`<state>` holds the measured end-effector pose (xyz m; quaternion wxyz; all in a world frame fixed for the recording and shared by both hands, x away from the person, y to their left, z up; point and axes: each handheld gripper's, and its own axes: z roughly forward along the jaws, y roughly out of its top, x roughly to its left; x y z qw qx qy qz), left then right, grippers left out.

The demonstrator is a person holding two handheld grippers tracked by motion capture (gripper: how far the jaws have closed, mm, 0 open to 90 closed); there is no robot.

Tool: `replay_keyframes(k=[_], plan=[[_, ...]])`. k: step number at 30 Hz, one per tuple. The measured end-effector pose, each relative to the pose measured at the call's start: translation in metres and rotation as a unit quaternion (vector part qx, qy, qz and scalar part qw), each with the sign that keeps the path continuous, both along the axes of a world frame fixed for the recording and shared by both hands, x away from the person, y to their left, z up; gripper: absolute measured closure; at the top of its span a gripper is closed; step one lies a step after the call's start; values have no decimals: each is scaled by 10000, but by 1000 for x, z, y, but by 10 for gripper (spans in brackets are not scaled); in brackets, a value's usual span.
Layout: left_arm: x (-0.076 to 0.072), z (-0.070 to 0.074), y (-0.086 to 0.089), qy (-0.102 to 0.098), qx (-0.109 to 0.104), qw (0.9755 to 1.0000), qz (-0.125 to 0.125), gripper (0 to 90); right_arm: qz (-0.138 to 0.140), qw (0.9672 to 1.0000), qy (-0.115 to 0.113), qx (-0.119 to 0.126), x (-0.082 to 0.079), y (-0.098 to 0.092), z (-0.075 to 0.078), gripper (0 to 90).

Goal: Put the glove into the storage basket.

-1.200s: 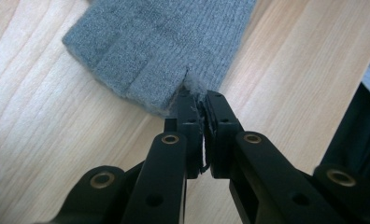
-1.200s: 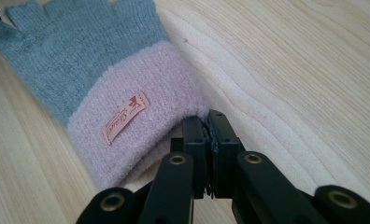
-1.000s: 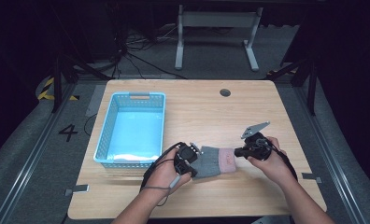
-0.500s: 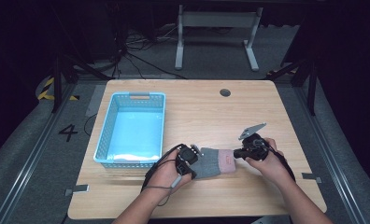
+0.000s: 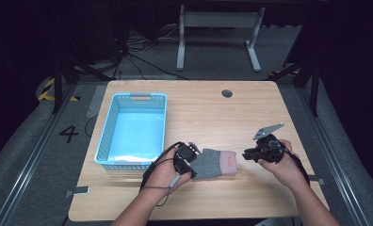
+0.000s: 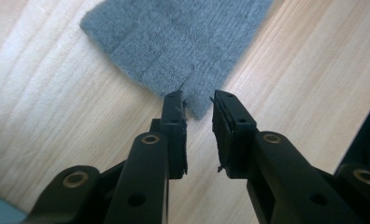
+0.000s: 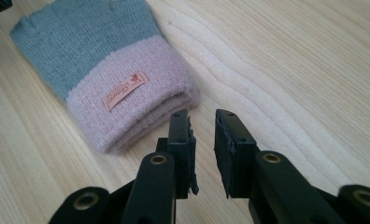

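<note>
Both claws just opened — glove (image 5: 214, 163) released, right claw (image 5: 247, 155) withdrawn.

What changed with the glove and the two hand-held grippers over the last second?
Both grippers have just been opening and let go of the glove. The right gripper drew back from the pink cuff; nothing is between its jaws. The left gripper stays at the grey end, pads off it. The glove and blue basket stayed put.

Black fingers (image 7: 181, 135) with brass-coloured pivot screws.
</note>
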<state>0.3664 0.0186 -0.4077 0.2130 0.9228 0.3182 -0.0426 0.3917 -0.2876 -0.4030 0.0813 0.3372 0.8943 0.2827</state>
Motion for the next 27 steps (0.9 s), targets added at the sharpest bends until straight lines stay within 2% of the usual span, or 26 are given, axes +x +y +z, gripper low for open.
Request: replay_keyframes(k=[7, 14, 18, 21, 27], plan=[[0, 14, 5, -108, -175, 9998, 23, 677, -59, 9999, -36, 73, -4, -6, 7, 745], [1, 24, -5, -170, -341, 9993, -67, 620, -169, 9997, 30, 165, -7, -11, 10, 700], [5, 29, -10, -133, -532, 9985, -77, 568, -226, 9995, 28, 196, -8, -15, 13, 687], [8, 32, -16, -260, -570, 9980, -106, 554, -274, 9994, 56, 210, -8, -17, 13, 683], [20, 26, -35, -312, -513, 9981, -140, 508, -297, 9992, 66, 257, -8, -21, 14, 672]])
